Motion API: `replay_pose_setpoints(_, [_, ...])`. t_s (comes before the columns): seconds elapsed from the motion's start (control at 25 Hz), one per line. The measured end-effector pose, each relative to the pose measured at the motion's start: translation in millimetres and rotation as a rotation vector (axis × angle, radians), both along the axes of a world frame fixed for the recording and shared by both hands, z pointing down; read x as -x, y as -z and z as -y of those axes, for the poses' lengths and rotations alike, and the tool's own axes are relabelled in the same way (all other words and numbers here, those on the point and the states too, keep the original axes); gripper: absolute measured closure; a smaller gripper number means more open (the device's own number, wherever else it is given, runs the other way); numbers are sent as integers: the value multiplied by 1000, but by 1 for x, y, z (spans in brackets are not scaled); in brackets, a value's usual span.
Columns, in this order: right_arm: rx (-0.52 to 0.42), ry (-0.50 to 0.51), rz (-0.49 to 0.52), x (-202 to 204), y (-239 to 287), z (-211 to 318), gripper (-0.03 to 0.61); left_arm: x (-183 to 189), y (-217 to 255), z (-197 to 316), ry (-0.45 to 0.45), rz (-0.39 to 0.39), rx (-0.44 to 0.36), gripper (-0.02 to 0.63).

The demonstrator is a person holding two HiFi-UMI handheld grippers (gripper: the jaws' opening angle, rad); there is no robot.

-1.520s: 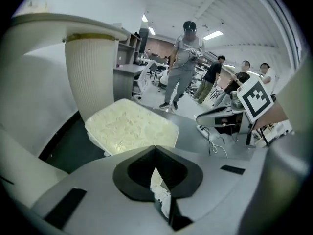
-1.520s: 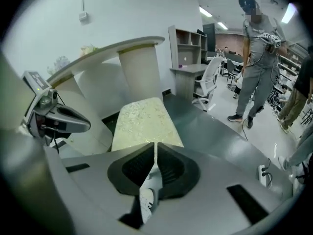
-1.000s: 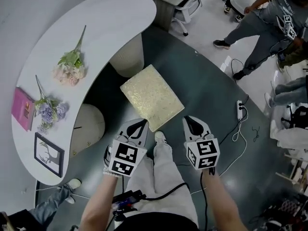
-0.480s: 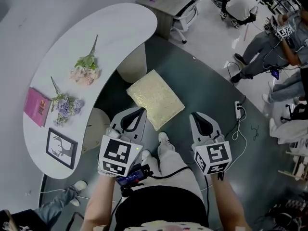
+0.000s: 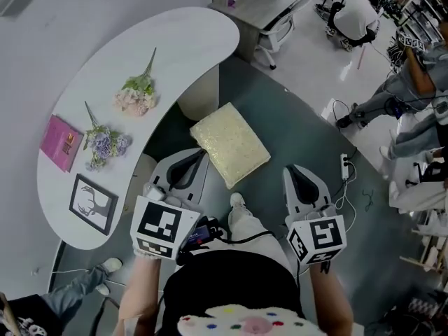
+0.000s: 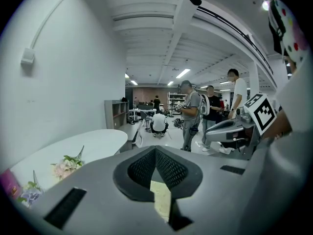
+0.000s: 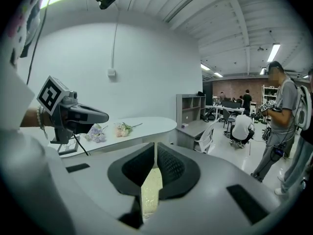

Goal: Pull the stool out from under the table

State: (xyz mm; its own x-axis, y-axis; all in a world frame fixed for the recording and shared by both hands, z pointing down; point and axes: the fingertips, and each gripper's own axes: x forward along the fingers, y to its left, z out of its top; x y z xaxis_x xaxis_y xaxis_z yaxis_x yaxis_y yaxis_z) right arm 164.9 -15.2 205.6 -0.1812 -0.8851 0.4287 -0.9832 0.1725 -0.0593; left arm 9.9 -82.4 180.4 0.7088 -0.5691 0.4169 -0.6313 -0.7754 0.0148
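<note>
Stool (image 5: 229, 144) beside table (image 5: 182, 47) | shoe (image 5: 237, 201) before it | left claw (image 5: 194, 157), right claw (image 5: 298, 173) pressed together, empty

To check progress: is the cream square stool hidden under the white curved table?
No, the cream square stool stands beside the white curved table, its whole top showing.

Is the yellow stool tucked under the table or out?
Out. The stool's whole yellow top shows on the floor beside the table, with none of it hidden under the tabletop's edge.
</note>
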Motion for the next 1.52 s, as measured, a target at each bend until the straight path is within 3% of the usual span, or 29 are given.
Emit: replay_pose_setpoints(1.52, [-22, 64, 7, 27, 18, -9, 534, 16, 16, -24, 30, -9, -28, 597])
